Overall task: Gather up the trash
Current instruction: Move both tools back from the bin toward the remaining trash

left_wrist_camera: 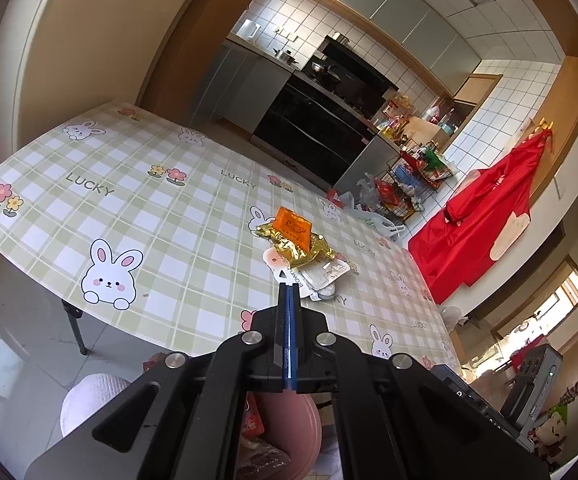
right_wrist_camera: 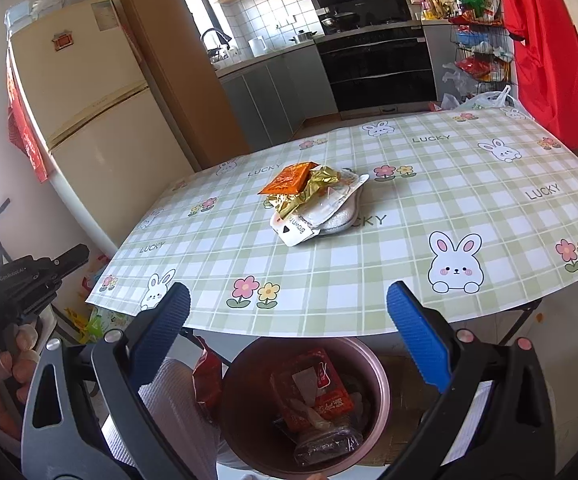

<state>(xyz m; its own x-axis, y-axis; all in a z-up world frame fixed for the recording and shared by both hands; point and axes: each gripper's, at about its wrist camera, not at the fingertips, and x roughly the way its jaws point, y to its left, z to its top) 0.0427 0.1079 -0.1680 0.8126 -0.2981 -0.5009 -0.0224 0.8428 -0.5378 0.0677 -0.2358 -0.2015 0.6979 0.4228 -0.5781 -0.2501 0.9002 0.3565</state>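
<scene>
A small heap of trash lies on the table's checked bunny cloth (right_wrist_camera: 429,184): an orange sachet (right_wrist_camera: 289,179) on a crumpled gold foil wrapper (right_wrist_camera: 311,192), over a white blister pack (right_wrist_camera: 321,212). In the left wrist view the same sachet (left_wrist_camera: 293,229), foil (left_wrist_camera: 303,250) and blister pack (left_wrist_camera: 321,276) lie just beyond my left gripper (left_wrist_camera: 289,287), which is shut with nothing between its blue pads. It also shows at the right wrist view's left edge (right_wrist_camera: 83,252), off the table. My right gripper (right_wrist_camera: 287,292) stands wide open and holds nothing, above a pink bin (right_wrist_camera: 383,380) with wrappers inside.
The bin (left_wrist_camera: 289,428) stands on the floor under the table's near edge, beside a white padded stool (left_wrist_camera: 93,400). A cream fridge (right_wrist_camera: 89,100) is at the left, a red apron (left_wrist_camera: 481,216) hangs on the wall, and a wire rack (left_wrist_camera: 409,184) with bags stands past the table.
</scene>
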